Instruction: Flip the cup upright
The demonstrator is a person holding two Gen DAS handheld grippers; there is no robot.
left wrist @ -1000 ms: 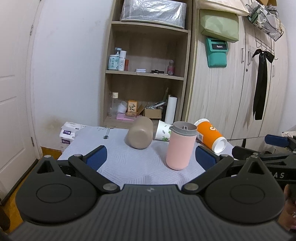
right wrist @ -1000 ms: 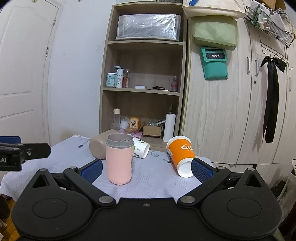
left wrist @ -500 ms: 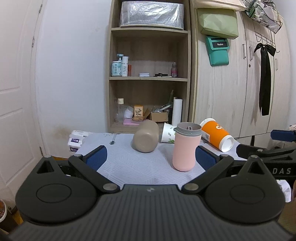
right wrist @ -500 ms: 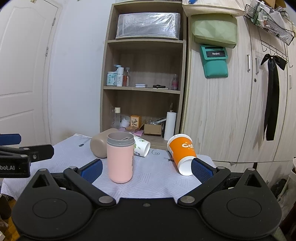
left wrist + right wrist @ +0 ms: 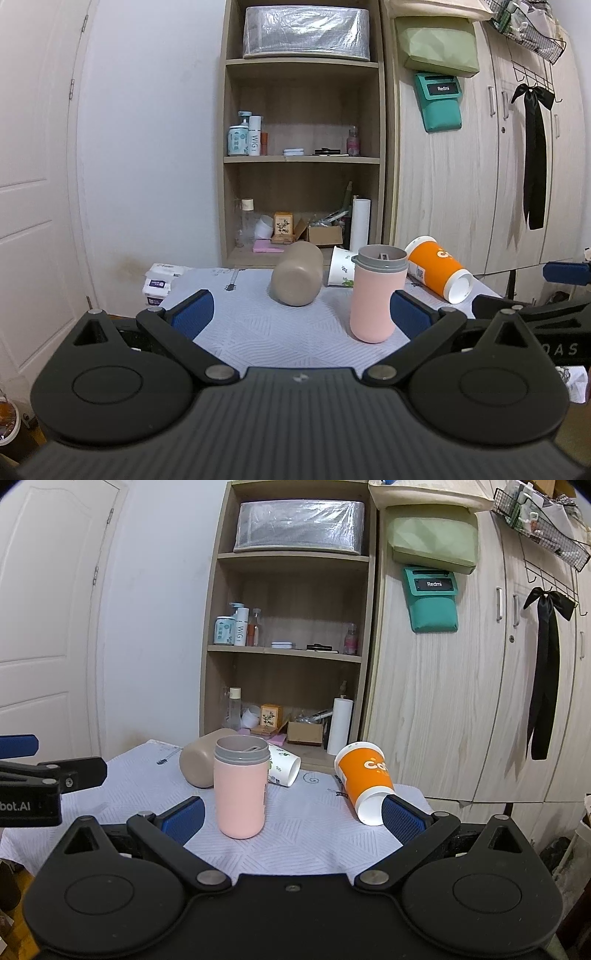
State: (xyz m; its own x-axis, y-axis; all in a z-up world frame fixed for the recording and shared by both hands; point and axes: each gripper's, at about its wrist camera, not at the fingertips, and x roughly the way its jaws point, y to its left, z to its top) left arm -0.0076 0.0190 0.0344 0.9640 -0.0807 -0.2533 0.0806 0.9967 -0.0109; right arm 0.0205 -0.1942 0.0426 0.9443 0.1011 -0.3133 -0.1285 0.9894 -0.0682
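A pink cup (image 5: pixel 375 293) (image 5: pixel 241 784) with a grey rim stands upright on the white cloth. A beige cup (image 5: pixel 296 275) (image 5: pixel 198 762) lies on its side behind it. A white flowered paper cup (image 5: pixel 341 271) (image 5: pixel 283 766) lies on its side. An orange paper cup (image 5: pixel 437 274) (image 5: pixel 364 781) lies on its side at the right. My left gripper (image 5: pixel 301 315) is open and empty, short of the cups. My right gripper (image 5: pixel 293 818) is open and empty, near the table's front edge.
The table (image 5: pixel 258 332) has a white patterned cloth. Behind it stand a wooden shelf unit (image 5: pixel 301 162) with bottles and boxes and a wardrobe (image 5: pixel 461 701). A white box (image 5: pixel 159 284) sits at the table's far left corner. A door (image 5: pixel 48 627) is at the left.
Both grippers have drawn back and risen slightly, so the cups sit lower and farther in both views. The cups have not moved. Both grippers stay open.
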